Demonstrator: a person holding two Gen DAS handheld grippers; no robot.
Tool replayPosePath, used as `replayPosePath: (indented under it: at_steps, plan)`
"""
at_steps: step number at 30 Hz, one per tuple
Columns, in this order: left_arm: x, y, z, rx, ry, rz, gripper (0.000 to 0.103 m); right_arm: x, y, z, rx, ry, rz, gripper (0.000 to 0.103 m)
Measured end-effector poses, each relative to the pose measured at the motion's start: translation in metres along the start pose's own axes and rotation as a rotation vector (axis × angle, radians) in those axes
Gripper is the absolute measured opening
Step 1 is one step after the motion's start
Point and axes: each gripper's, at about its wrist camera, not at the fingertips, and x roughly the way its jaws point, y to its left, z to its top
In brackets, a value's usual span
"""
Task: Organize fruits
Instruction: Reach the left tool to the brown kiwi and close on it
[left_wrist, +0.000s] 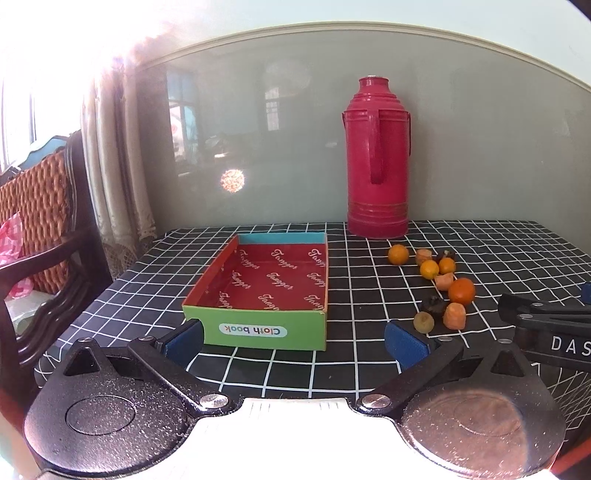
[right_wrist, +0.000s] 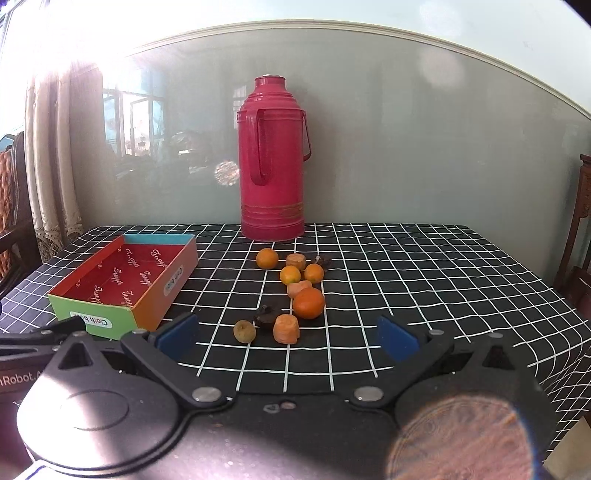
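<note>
- The left gripper (left_wrist: 295, 341) hovers low over the checked tablecloth (left_wrist: 369, 369), its blue pads spread wide with nothing between them.
- Straight ahead of it sits the open box (left_wrist: 258, 291), its green "Cloth book" end nearest the fingers — only the red printed lining shows inside.
- The right gripper (right_wrist: 288, 338) is likewise wide apart and holds nothing.
- Just beyond its fingertips lies the loose cluster: a brownish round fruit (right_wrist: 244, 331), a carrot chunk (right_wrist: 286, 328) and a dark shrivelled piece (right_wrist: 266, 315) nearest, then the large orange (right_wrist: 308, 302).
- Farther ahead are three small oranges (right_wrist: 290, 275), more carrot pieces and another dark bit.
- The box is ahead-left of the right gripper — apart from the fruit.
- A red thermos (right_wrist: 272, 158) stands at the wall behind the cluster.
</note>
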Motion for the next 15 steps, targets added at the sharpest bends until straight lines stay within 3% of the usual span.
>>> replayPosePath:
  at_steps: [15]
  plan:
    - [0.022, -0.051, 0.014, 0.216, -0.048, -0.071, 0.103, 0.016, -0.061, -0.008, 0.160, -0.018, -0.097, 0.097]
